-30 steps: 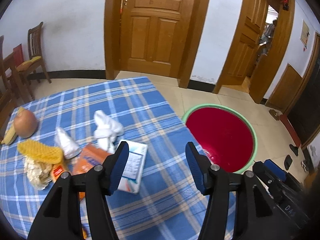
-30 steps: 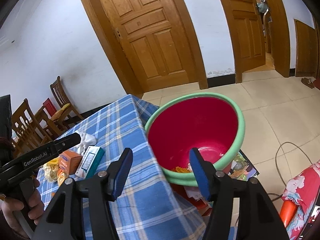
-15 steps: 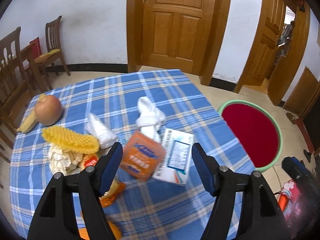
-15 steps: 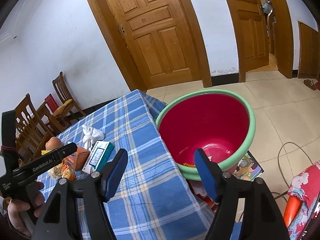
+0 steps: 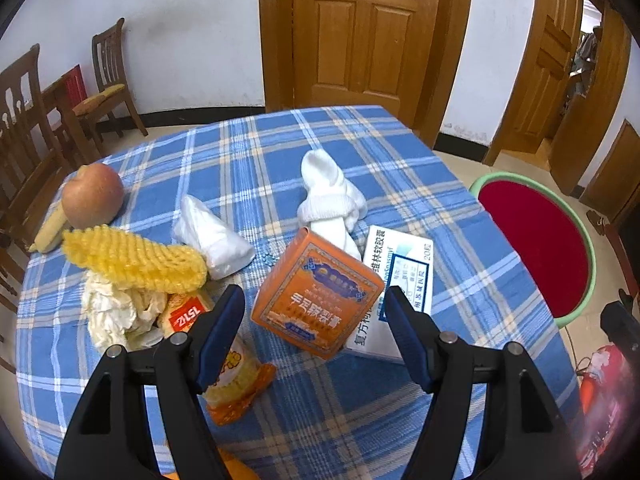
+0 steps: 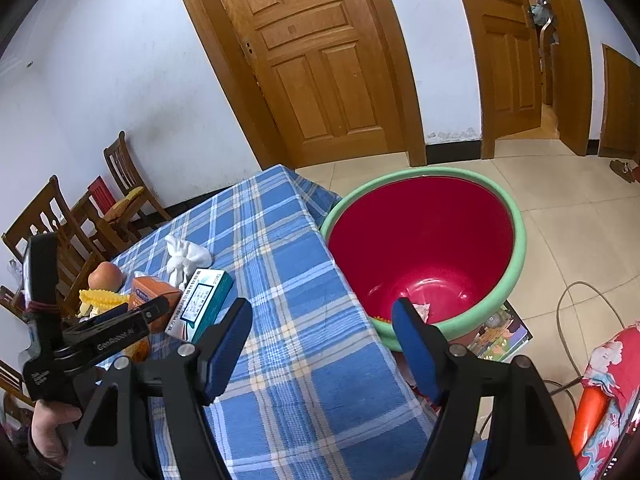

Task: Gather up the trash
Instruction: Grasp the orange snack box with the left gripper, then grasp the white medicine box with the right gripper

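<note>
**Both grippers open over the trash table**

My left gripper (image 5: 314,312) hangs above the orange box (image 5: 316,294), jaws spread wide to either side of it, pads not touching it. Its jaws have just been opening. The box leans on the white medicine carton (image 5: 394,280) to its right; a knotted white sock (image 5: 332,196) lies just beyond, a yellow foam net (image 5: 132,258) and an apple (image 5: 93,194) to the left. My right gripper (image 6: 322,326) is also released, holding nothing, its jaws likewise just widened, between the blue checked tablecloth (image 6: 280,264) and the red basin (image 6: 424,248) beside the table's right edge.
</note>
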Available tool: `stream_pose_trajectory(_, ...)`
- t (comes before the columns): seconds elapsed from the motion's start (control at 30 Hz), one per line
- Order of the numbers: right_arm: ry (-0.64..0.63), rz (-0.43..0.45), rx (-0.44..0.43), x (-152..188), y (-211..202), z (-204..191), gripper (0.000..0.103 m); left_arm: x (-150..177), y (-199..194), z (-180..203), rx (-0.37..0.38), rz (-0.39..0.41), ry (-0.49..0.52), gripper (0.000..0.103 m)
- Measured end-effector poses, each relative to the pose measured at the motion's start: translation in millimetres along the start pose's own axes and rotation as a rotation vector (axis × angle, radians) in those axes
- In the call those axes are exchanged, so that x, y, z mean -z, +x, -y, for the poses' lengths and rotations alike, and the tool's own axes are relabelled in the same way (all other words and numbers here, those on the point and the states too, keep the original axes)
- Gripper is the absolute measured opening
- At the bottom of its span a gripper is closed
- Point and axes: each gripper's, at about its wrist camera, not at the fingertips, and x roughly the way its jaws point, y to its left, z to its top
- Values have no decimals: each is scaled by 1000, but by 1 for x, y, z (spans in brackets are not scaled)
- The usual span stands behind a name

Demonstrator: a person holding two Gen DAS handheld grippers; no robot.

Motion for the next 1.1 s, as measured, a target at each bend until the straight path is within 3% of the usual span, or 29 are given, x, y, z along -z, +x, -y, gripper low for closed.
stream_pose_trajectory(0.23, 10, -17, 22, 1, 8, -2, 75, 0, 11, -2, 37, -6, 9, 72)
stream_pose_trajectory(0.33, 16, -23, 22, 3, 10, -2, 75, -1, 13, -5, 46, -5, 0, 63)
stream_pose_trajectory(0.53, 17, -34, 17, 4, 12, -3, 75, 0, 8, -12, 71, 18, -31, 61)
stream_pose_trajectory(1.1, 3, -32, -3, 8, 9, -22, 75, 1, -63, -44, 142, 164, -112, 61)
